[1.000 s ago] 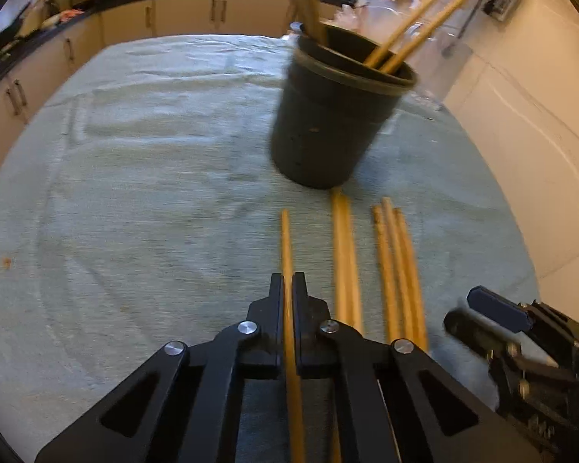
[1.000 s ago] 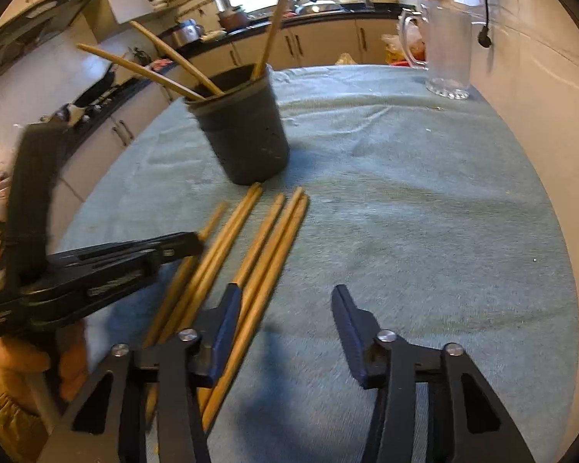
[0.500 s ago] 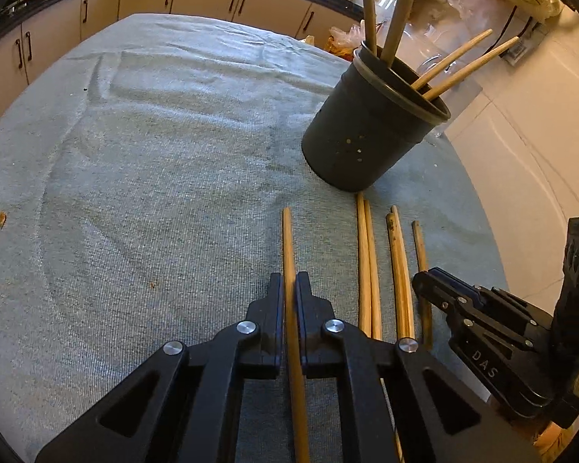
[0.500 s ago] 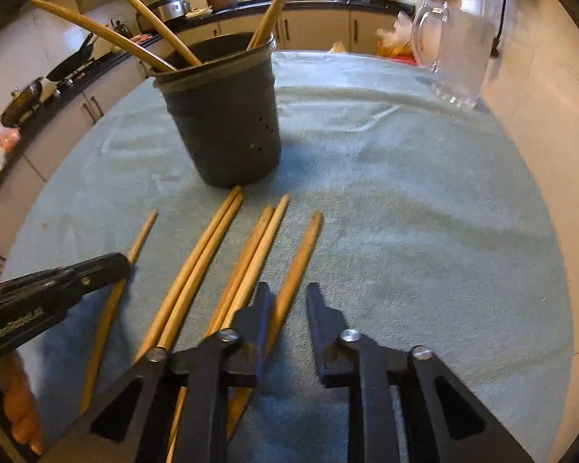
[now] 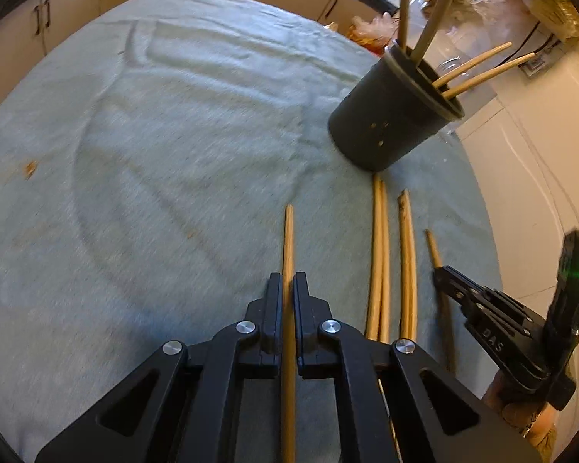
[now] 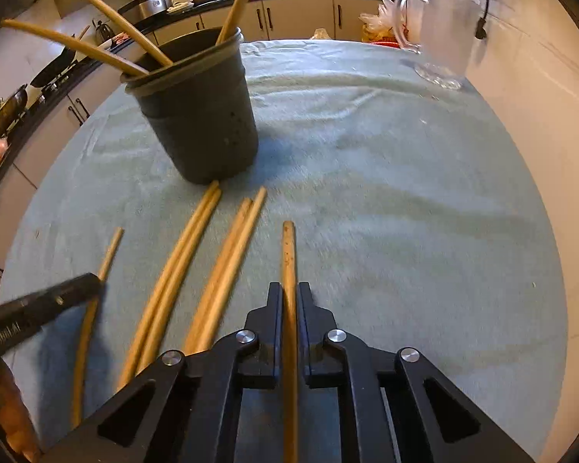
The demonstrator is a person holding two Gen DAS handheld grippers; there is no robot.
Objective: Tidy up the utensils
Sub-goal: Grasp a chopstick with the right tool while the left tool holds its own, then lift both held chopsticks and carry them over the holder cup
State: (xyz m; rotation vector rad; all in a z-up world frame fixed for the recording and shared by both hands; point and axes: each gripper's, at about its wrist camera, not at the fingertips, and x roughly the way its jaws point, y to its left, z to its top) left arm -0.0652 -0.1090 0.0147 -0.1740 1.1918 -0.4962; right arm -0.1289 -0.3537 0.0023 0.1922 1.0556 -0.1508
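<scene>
Black holder (image 6: 200, 115) upright on cloth, four chopsticks (image 6: 135, 42) inside.

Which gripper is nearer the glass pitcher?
Right. The right gripper is on the pitcher's side of the chopstick row; the left gripper is at the far end.

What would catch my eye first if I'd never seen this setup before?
Probably each black hand-held gripper clamped on a single wooden chopstick: the left one and the right one. Next, the dark holder standing on the green cloth with chopsticks sticking out, and four loose ones lying before it.
</scene>
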